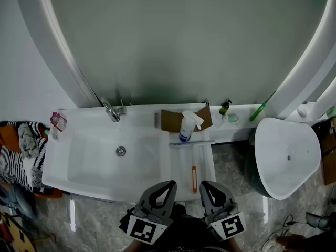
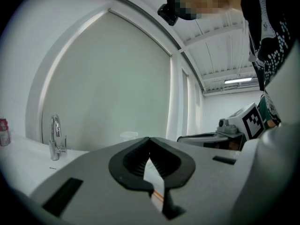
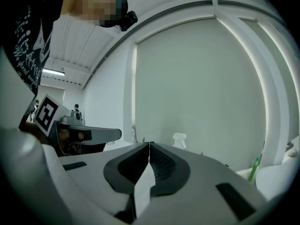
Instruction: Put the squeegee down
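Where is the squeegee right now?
In the head view, the squeegee lies on the white counter, right of the sink basin, just below the spray bottle.

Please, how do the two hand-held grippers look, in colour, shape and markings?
Both the left gripper and the right gripper have pale grey, rounded jaws lined with black ribbed pads. Each carries a white cube with a black square marker. The person wears dark clothing with white print.
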`<state>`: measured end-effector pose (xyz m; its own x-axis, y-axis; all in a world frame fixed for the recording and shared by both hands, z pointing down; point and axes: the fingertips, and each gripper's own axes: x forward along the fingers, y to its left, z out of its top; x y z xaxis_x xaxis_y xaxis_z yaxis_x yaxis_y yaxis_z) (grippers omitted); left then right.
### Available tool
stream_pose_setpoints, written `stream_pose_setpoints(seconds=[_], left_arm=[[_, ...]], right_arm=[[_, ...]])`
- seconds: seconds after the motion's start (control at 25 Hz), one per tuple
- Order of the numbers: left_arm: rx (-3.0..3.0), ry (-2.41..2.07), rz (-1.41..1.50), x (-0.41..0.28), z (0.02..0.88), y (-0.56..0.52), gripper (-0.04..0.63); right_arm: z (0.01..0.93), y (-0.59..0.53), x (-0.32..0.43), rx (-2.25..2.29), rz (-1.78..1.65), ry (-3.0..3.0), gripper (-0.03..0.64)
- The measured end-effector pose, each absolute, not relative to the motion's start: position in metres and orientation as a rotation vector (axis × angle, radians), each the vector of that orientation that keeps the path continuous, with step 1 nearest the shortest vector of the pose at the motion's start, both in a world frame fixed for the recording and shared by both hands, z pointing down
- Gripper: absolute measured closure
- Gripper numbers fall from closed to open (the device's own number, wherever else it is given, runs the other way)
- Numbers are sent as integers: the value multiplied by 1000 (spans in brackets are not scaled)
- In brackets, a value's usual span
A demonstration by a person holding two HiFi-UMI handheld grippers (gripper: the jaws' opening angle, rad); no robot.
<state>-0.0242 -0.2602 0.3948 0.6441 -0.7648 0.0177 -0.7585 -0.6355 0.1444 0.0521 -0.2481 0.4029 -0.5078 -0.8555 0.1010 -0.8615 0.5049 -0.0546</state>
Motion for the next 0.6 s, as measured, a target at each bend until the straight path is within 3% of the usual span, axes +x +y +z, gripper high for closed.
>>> stream_pose_setpoints(seconds=[0.6], left_arm=[[2726,-1184,-46,-20,412,-225,591]], right_arm=[[422,-216,41,1478,238,-2665,595]])
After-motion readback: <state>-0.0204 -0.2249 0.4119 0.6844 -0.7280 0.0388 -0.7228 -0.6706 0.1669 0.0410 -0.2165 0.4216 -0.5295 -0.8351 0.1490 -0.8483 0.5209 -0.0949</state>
